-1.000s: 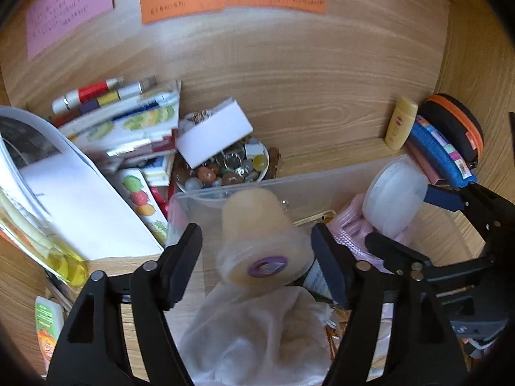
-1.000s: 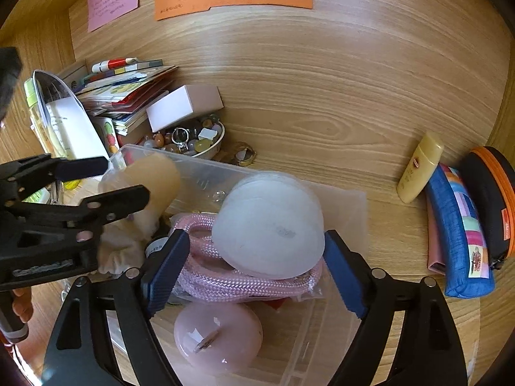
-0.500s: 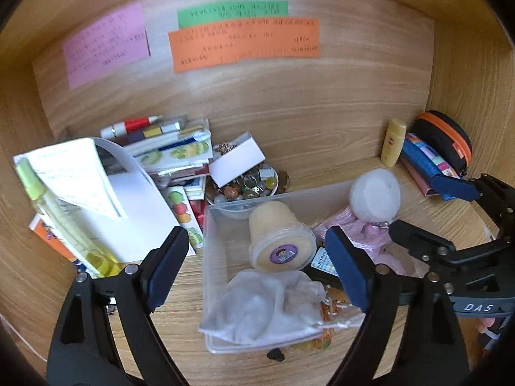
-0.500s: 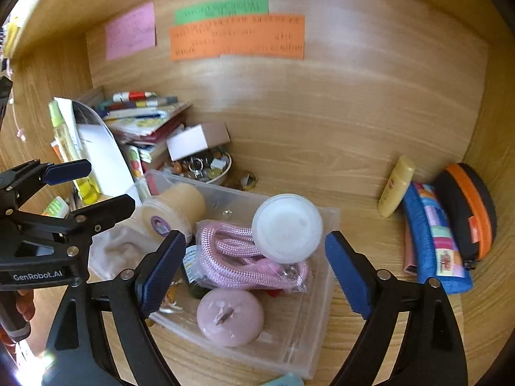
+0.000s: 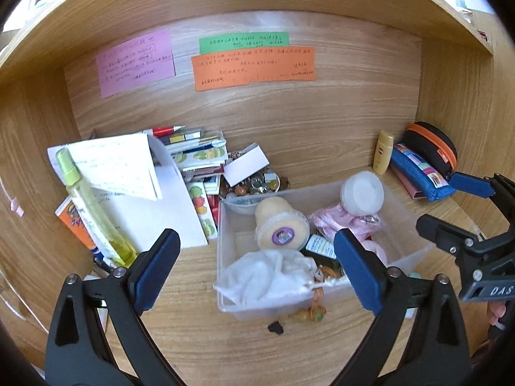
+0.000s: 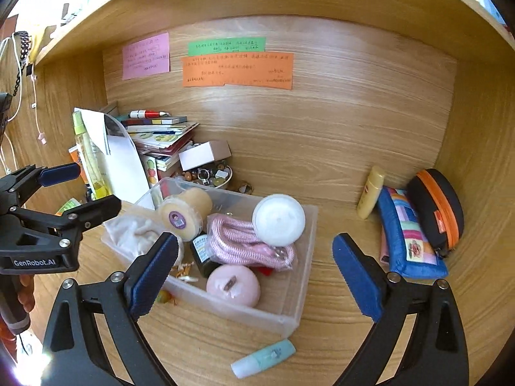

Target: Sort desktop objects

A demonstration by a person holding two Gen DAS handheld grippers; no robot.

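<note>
Both grippers have been pulled back from the clear bin (image 6: 299,289) since a second ago. Left gripper (image 5: 254,271) and right gripper (image 6: 254,273) are held wide, nothing gripped. Cream jar (image 6: 182,217), white-lidded jar (image 6: 278,218), pink rope (image 6: 244,241) and cloth (image 5: 267,278) are seen inside the bin on the tabletop (image 6: 338,337); mint tube (image 6: 264,358) lies just outside.

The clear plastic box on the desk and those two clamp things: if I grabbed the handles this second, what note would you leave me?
Left gripper: open, empty, above the clear box.
Right gripper: open, empty, same.
In the box: white-lidded jar, yellow jar, pink rope, pink round case, white cloth.
Outside it: mint tube in front; yellow bottle and blue pouch to the right.
Which loose items go in, the views do not show.
</note>
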